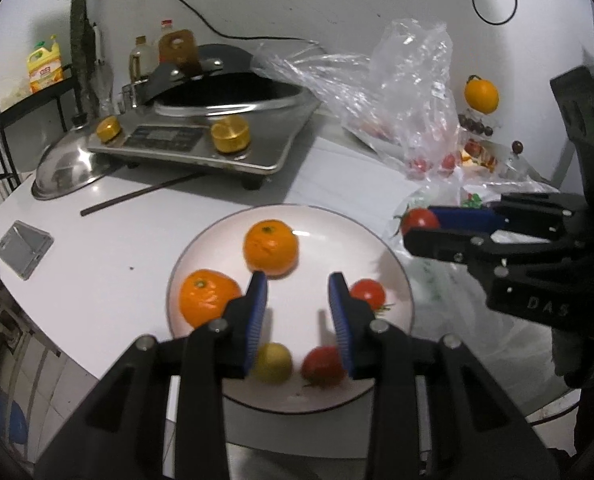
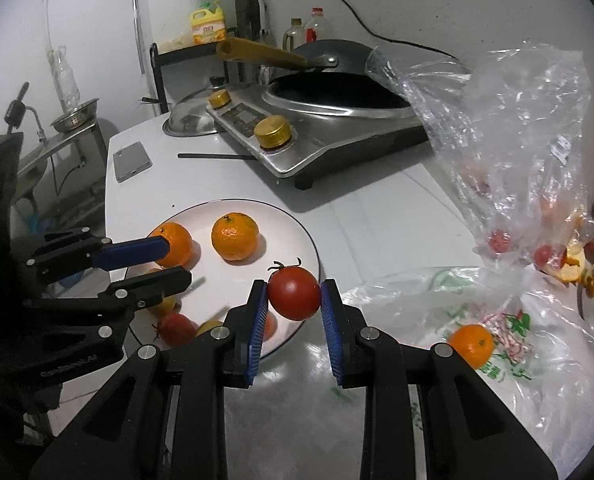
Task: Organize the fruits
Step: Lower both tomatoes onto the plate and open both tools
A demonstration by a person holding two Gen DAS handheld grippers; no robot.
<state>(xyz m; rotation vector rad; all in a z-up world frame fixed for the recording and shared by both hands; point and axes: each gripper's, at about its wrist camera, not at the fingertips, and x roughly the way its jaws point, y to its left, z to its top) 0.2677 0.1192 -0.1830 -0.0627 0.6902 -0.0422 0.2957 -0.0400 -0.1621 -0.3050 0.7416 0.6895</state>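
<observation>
White countertop (image 2: pixel 377 208) runs under both grippers, with an induction cooker (image 2: pixel 321 140) and its wok (image 2: pixel 337 92) at the back against a pale wall. Farthest left, the left gripper (image 1: pixel 298 280) hangs over the plate (image 1: pixel 317 220) with its jaws apart and nothing between them. One tangerine (image 1: pixel 205 296) lies just outside its left finger, another tangerine (image 1: pixel 271 246) sits just beyond the fingertips, a small tomato (image 1: pixel 368 293) rests by its right finger, and a yellow fruit (image 1: pixel 273 362) and a red one (image 1: pixel 323 366) show blurred below the gap. Farther right, the right gripper (image 2: pixel 293 292) is clamped on a red tomato (image 2: pixel 294 294), held between its blue pads above the plate's right edge. Right of those jaws lie crumpled plastic bags (image 2: pixel 509 128), with a loose tangerine (image 2: pixel 471 344) on the printed bag (image 2: pixel 509 320).
</observation>
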